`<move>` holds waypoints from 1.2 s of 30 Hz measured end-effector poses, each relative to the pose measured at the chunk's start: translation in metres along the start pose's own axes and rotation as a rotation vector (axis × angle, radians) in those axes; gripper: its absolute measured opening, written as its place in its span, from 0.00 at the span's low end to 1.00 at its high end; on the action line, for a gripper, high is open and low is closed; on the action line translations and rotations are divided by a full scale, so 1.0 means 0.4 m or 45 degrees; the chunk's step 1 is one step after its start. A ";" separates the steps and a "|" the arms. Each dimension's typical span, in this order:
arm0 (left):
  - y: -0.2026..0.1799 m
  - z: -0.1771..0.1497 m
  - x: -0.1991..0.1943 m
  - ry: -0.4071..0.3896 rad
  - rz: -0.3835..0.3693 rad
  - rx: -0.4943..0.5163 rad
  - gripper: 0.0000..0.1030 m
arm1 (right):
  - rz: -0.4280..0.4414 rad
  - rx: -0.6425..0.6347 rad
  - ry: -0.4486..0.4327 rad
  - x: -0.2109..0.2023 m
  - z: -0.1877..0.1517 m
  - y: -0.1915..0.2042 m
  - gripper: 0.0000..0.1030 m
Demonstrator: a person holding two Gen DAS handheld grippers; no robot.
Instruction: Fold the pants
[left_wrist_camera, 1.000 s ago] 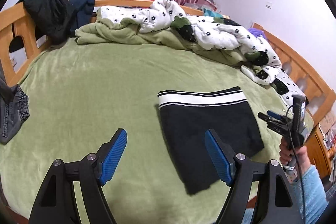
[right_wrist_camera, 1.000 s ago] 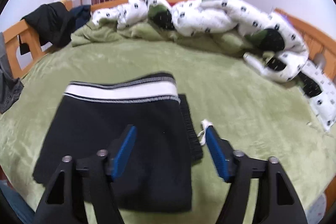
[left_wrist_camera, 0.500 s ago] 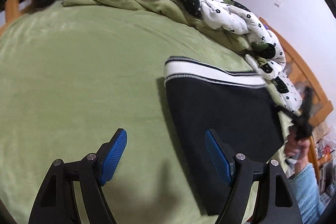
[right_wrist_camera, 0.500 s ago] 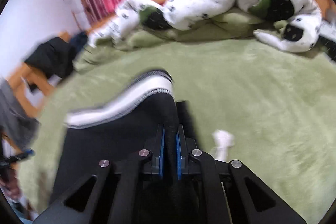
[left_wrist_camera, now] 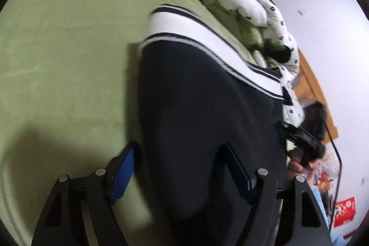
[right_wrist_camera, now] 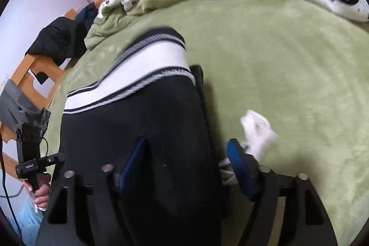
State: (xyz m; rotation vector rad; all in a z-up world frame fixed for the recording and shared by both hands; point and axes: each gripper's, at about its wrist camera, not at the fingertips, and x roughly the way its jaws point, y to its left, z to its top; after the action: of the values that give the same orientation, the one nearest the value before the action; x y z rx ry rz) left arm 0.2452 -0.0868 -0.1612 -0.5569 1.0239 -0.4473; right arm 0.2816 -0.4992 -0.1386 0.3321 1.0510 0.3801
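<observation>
Pants point(left_wrist_camera: 203, 112) folded on bed point(left_wrist_camera: 64, 43) — both tools straddle edges.

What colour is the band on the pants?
White band with dark stripes; left wrist view.

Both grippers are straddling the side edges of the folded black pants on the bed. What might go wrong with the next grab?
1. The right gripper has the white drawstring beside its outer finger, so closing may catch the cord.
2. The pants lie in stacked layers, so the left gripper, jaws just closing, may pinch only the top layer.
3. Uneven lifting could skew the white waistband.
</observation>
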 end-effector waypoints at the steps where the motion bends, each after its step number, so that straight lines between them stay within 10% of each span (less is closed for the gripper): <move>1: -0.002 0.005 0.012 0.025 -0.035 -0.014 0.49 | 0.052 0.027 0.026 0.015 0.008 -0.006 0.68; 5: -0.017 0.016 -0.004 -0.003 -0.050 -0.017 0.14 | 0.027 0.005 0.014 0.006 0.017 0.032 0.51; 7: -0.032 0.028 -0.032 -0.015 -0.071 -0.013 0.12 | 0.020 0.009 -0.034 -0.036 0.023 0.061 0.26; 10: -0.044 0.039 -0.057 -0.013 -0.072 0.018 0.11 | 0.050 0.036 -0.082 -0.094 0.028 0.122 0.21; 18: 0.056 0.080 -0.293 -0.107 -0.030 0.012 0.11 | 0.193 0.085 -0.111 -0.080 -0.024 0.309 0.19; 24: 0.190 0.121 -0.428 -0.149 0.207 0.047 0.11 | 0.386 0.085 -0.095 0.079 -0.048 0.456 0.19; 30: 0.350 0.064 -0.367 -0.108 0.149 -0.113 0.40 | 0.228 0.045 -0.096 0.198 -0.082 0.430 0.27; 36: 0.305 0.030 -0.440 -0.158 0.409 -0.018 0.49 | -0.118 -0.196 -0.166 0.066 -0.084 0.466 0.51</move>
State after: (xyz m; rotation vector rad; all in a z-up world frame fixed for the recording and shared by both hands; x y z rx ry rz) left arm 0.1872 0.1145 -0.1146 -0.4171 0.9764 -0.1197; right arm 0.2366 -0.3189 -0.0924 0.1673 0.9006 0.3491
